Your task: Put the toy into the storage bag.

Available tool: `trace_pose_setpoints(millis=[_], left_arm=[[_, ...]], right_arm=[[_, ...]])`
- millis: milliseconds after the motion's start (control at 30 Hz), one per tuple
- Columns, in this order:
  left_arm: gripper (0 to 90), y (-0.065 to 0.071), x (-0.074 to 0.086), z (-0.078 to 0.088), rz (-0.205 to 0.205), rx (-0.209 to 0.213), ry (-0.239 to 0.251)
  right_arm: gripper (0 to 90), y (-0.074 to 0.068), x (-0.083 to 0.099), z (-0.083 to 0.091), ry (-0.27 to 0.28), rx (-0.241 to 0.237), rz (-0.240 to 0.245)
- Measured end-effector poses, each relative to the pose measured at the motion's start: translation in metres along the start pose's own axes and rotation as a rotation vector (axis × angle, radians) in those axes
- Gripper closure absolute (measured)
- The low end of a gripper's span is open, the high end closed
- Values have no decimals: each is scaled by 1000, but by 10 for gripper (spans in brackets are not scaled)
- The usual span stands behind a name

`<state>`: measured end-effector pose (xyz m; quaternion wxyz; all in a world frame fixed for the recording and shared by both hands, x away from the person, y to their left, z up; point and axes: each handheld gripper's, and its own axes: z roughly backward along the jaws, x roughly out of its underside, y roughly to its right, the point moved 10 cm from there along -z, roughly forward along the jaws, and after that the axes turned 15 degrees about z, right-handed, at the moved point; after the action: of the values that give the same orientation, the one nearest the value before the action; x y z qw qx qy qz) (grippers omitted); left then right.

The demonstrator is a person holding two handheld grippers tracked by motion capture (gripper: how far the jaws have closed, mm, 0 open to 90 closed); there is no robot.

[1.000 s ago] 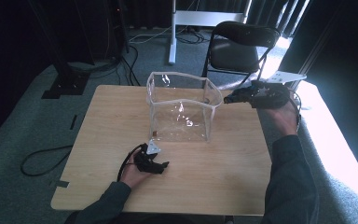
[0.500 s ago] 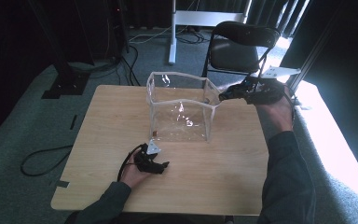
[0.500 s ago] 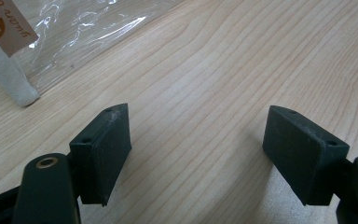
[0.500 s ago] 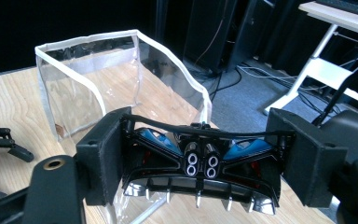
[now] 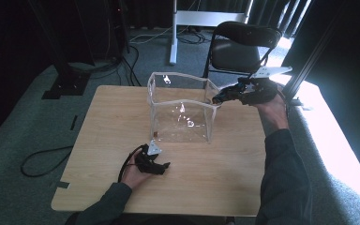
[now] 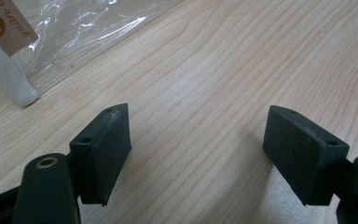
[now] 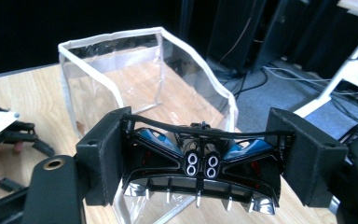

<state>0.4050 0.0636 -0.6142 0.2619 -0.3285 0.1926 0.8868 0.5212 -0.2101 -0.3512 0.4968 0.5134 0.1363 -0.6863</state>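
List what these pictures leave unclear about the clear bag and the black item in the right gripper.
- Black item: right gripper view cuts off its lower edge; high view too small to tell what it is.
- Clear bag: glare on the plastic hides whether anything lies inside, high view.
- Bag label: cut off by the left gripper view's edge; print unreadable.

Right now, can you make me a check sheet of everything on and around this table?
Surface: wooden table, bare wood.
Job's things: clear bag with white edges stands open; black-and-blue thing held near its rim.
Clutter: nothing seen.
Grippers: right gripper fingers clamp the black-and-blue thing; left gripper rests on the table, fingers open, nothing between them.
Cables: black cable loops on the floor at the left.
Surroundings: folding chair, grey carpet, dark curtains.
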Motion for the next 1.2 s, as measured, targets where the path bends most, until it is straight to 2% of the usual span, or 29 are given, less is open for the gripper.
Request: trace_pose_setpoints(millis=[200, 400, 600, 1200], left_arm=[[239, 0, 0, 0, -1, 1, 2], [239, 0, 0, 0, -1, 1, 1], [239, 0, 0, 0, -3, 0, -1], [239, 1, 0, 0, -2, 2, -1]], right_arm=[[245, -5, 5, -13, -21, -43, 5], [245, -5, 12, -26, -36, -68, -19], [245, -4, 18, -35, -48, -76, -28], [245, -4, 36, -61, -63, -94, -97]])
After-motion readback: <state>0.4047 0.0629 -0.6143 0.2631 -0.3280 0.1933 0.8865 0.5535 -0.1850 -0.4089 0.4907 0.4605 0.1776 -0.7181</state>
